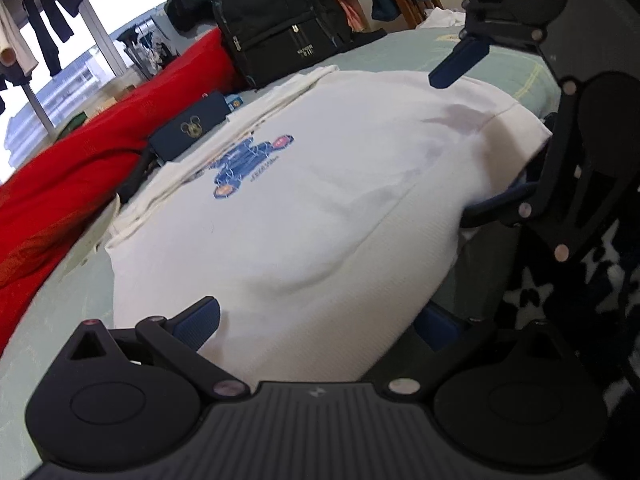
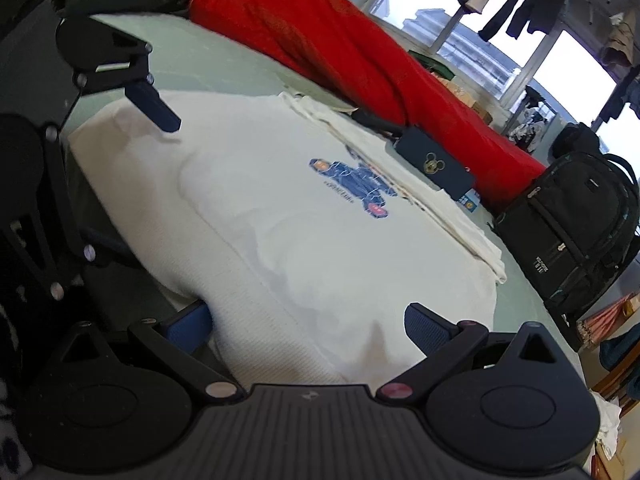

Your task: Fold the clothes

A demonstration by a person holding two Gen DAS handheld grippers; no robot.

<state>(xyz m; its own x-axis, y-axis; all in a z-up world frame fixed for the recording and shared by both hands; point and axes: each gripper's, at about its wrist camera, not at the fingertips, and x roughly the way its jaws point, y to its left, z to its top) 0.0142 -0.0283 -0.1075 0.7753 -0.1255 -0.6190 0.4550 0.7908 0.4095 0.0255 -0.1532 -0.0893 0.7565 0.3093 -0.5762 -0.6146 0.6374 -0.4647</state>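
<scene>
A white shirt (image 1: 320, 200) with a blue bear print (image 1: 248, 164) lies spread on a pale green bed sheet (image 1: 60, 308). My left gripper (image 1: 316, 324) is open at the shirt's near edge. Its left finger (image 1: 196, 320) rests beside the cloth and its other finger sits partly under the hem. My right gripper (image 1: 478, 132) is open too, with one finger above the shirt and one below its edge. In the right wrist view the shirt (image 2: 300, 240) fills the span between the right gripper's (image 2: 308, 328) fingers. The left gripper (image 2: 128, 176) straddles the edge at left.
A red blanket (image 1: 60, 184) runs along the far side of the bed. A navy case (image 1: 188, 132) with a mouse logo lies against the shirt's far edge. A black backpack (image 1: 280, 20) stands beyond it. Dark clothes hang at the window (image 2: 500, 40).
</scene>
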